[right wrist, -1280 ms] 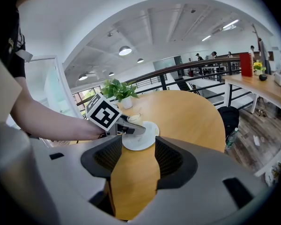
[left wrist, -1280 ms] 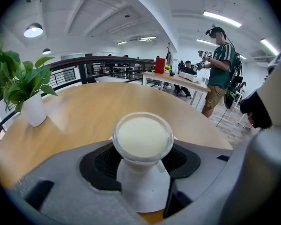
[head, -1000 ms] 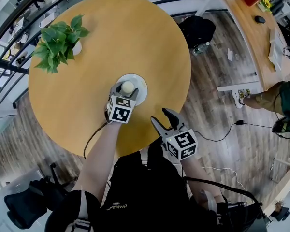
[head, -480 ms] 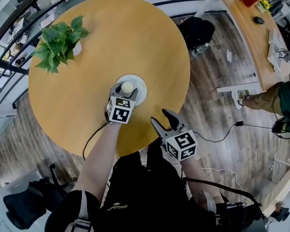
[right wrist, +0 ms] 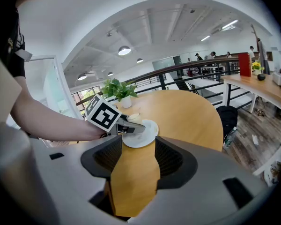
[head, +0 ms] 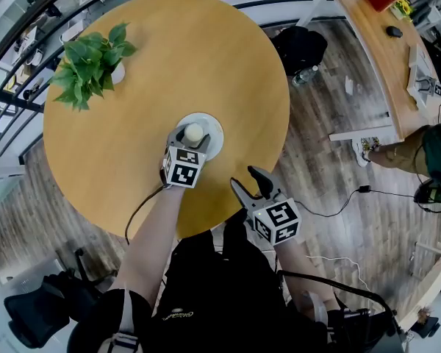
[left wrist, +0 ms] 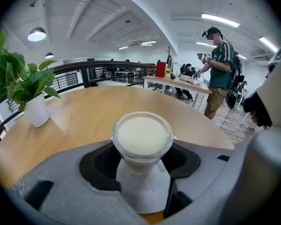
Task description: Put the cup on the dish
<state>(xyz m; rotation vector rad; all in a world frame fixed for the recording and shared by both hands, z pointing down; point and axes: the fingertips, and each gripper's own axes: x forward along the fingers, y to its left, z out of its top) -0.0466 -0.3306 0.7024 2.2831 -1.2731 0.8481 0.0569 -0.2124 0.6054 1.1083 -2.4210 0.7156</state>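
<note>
Left gripper view: the left gripper pinches the cup, its jaws spread wide with one pad on each side of the upper wall. The cup stands upright on the white dish, on the round wooden table. The right gripper is spread and empty at the table's near edge, well apart from the dish.

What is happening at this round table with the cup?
A person works with two handheld grippers. The left gripper has its fingers on either side of the cup, which stands on the white dish on the round table. Whether they press the cup is unclear. The right gripper is open and empty near the table's edge.
</note>
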